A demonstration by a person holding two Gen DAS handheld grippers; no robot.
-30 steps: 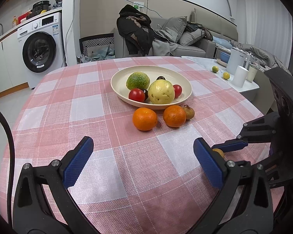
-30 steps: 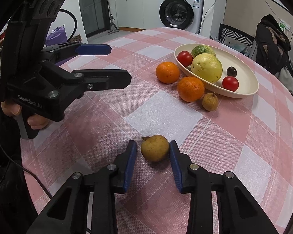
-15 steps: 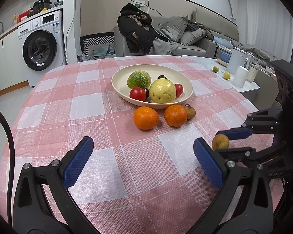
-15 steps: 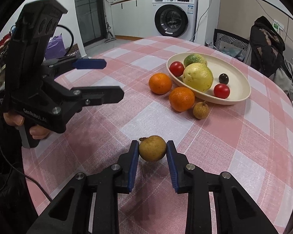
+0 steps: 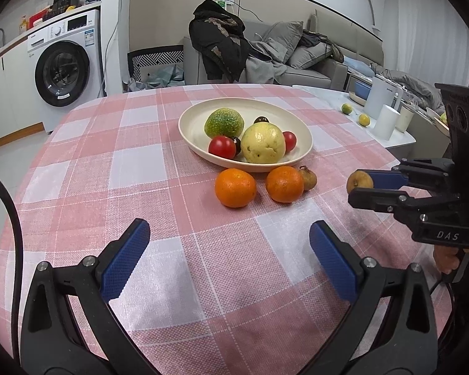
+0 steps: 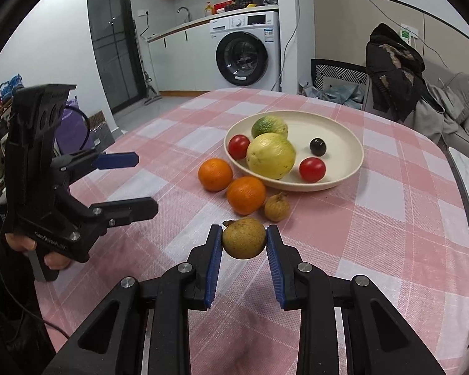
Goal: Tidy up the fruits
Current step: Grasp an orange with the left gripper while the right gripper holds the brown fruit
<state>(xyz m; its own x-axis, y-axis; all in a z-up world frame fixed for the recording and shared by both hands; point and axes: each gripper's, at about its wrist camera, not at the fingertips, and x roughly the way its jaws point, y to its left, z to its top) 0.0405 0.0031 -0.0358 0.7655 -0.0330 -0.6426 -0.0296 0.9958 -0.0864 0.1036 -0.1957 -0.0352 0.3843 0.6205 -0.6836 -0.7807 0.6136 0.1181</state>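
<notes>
Fruits split between plate and cloth. Right gripper [image 6: 244, 250] has its two blue pads pressed on either side of a small brown-yellow fruit [image 6: 244, 242], held clear above the pink-checked bench [image 6: 390, 218]; same fruit seen from the left wrist camera at the tip of that gripper [image 5: 359, 182]. Left gripper [image 5: 229, 261] wide open, nothing between its pads, hovering over the cloth short of the fruit group — also seen side-on from the right wrist view [image 6: 134, 184].

Cream plate [image 6: 344, 131] carries a green-mottled fruit [image 6: 269, 127], a large pale yellow fruit [image 6: 270, 155], two red tomatoes [image 6: 239, 146] [image 6: 312, 169] and a dark round fruit [image 6: 317, 147]. On the cloth just beside the plate's near rim: two oranges [image 6: 215, 174] [image 6: 246, 195], close together, and a second small brown fruit [image 6: 277, 207] next to the nearer orange. Washing machine [image 6: 248, 53] behind the bench.
</notes>
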